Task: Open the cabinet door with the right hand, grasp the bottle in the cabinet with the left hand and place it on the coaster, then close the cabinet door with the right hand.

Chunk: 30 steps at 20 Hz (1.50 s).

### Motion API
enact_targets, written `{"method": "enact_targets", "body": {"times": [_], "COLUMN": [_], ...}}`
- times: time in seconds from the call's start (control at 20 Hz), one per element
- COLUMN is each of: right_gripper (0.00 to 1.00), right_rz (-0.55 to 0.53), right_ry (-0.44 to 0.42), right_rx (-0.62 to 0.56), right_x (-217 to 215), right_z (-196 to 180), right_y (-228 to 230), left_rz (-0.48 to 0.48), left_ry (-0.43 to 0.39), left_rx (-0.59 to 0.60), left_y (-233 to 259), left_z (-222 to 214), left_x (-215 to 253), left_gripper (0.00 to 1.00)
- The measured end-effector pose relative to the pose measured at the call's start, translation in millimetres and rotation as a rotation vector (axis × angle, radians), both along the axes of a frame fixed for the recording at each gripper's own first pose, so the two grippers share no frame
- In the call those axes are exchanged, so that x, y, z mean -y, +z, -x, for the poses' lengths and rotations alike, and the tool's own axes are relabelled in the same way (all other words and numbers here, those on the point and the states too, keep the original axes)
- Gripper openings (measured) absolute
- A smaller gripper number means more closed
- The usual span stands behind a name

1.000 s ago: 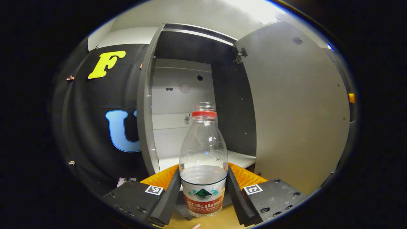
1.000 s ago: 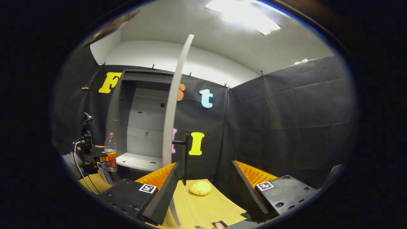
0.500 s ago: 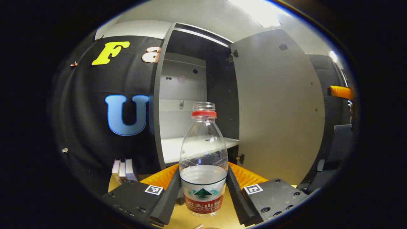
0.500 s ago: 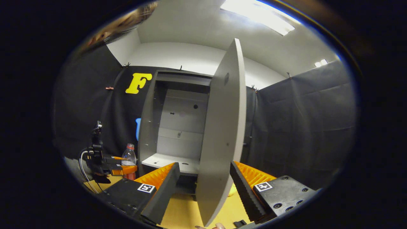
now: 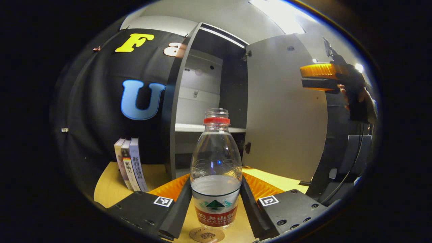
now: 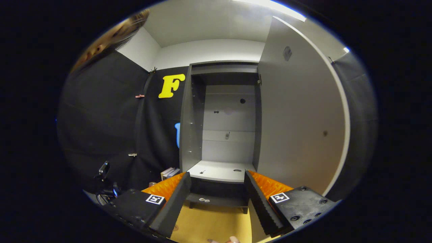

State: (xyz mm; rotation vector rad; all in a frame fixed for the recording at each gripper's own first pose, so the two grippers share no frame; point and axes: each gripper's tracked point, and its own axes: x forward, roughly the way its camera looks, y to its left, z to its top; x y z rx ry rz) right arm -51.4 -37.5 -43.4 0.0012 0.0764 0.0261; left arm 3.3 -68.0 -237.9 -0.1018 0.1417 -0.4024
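water bottle (image 5: 216, 168) clamped upright between left gripper (image 5: 214, 206) fingers, low over coaster (image 5: 206, 235) for set-down. right gripper (image 6: 216, 199) spread, empty, facing open cabinet door (image 6: 297, 128), ready for closing.

Upright clear bottle (image 5: 216, 168), red-ringed, hangs just above round coaster (image 5: 206, 235); grey cabinet door (image 5: 285, 111) stands open.

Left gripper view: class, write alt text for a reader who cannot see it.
The left hand-held gripper grips an upright, capless water bottle just above a round coaster on the wooden table. Behind stand the open cabinet, its door swung right, and three books.
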Motion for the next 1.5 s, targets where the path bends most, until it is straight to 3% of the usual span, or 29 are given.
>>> {"method": "enact_targets", "body": {"times": [0.15,0.4,0.7,1.2,1.5], "right_gripper": [0.97,0.98,0.98,0.99,0.98], "right_rz": [-0.042,-0.065,-0.112,-0.128,-0.122], "right_ry": [0.044,0.122,0.193,0.209,0.232], "right_rx": [0.001,-0.118,-0.240,-0.280,-0.284], "right_x": [-13,-23,-42,-46,-57], "right_z": [-24,-40,-50,-61,-57], "right_y": [-15,-69,-131,-145,-141], "left_rz": [0.004,0.032,-0.029,-0.033,-0.063], "left_ry": [0.029,0.062,0.068,0.052,0.038], "left_rx": [-0.001,-0.007,0.001,-0.015,0.003], "left_y": [-37,-91,-126,-124,-112], "left_z": [7,3,-6,3,9], "left_x": [-5,-3,-3,2,7], "left_gripper": [0.77,0.78,0.78,0.82,0.91]}}
